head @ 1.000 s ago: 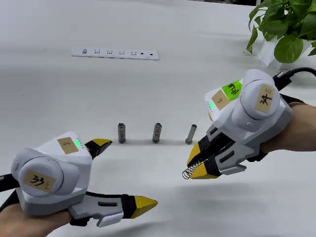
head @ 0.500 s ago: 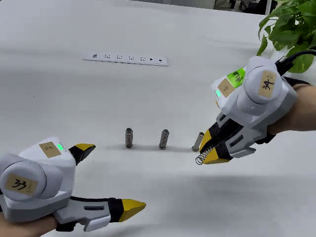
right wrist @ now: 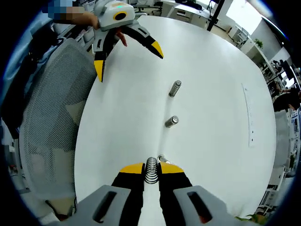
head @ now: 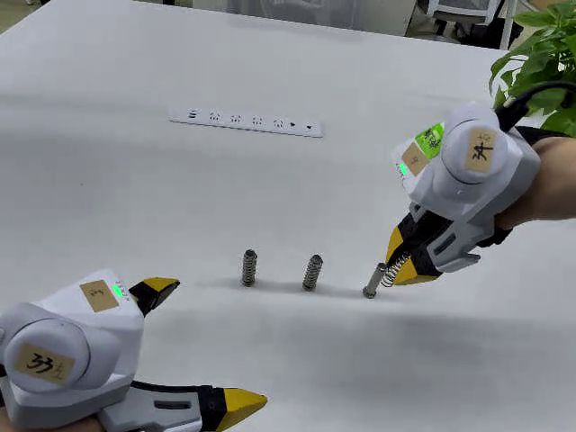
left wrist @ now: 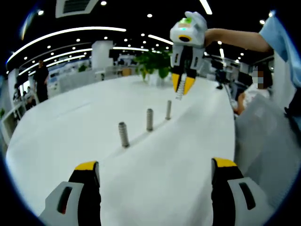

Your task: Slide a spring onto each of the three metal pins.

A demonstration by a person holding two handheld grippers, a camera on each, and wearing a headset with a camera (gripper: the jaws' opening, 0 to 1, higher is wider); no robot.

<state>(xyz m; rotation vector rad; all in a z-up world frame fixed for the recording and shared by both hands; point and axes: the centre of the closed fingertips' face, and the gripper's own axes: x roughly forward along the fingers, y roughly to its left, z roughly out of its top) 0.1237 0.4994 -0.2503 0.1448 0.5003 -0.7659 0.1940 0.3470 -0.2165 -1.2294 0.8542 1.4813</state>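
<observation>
The right tool [head: 409,270] is drawn in narrow on a spring [right wrist: 151,169], which is pinched between the yellow tips with its coils poking out beyond them. It hangs tilted just above and beside the bare pin [head: 372,281]. The spring's free end sits right at the pin's top, though whether the two touch cannot be told. In the right gripper view the pin's round top shows just past the spring, a little off its line rather than squarely under it. The bare pin stands on the white tabletop [head: 270,207] at one end of a short row. Next to it is the middle pin [head: 312,272] and beyond that the last pin [head: 249,267] — each of these two already wears a spring of its own and stands free. The left tool [head: 202,344] is well apart from the bare pin, past the far end of the row and nearer the person. Its jaws are spread wide and hold nothing. On the far side of the bare pin from the person, well away, a white power strip [head: 245,121] lies flat on the tabletop. A green plant [head: 544,54] shows behind the right tool, at the tabletop's edge.
</observation>
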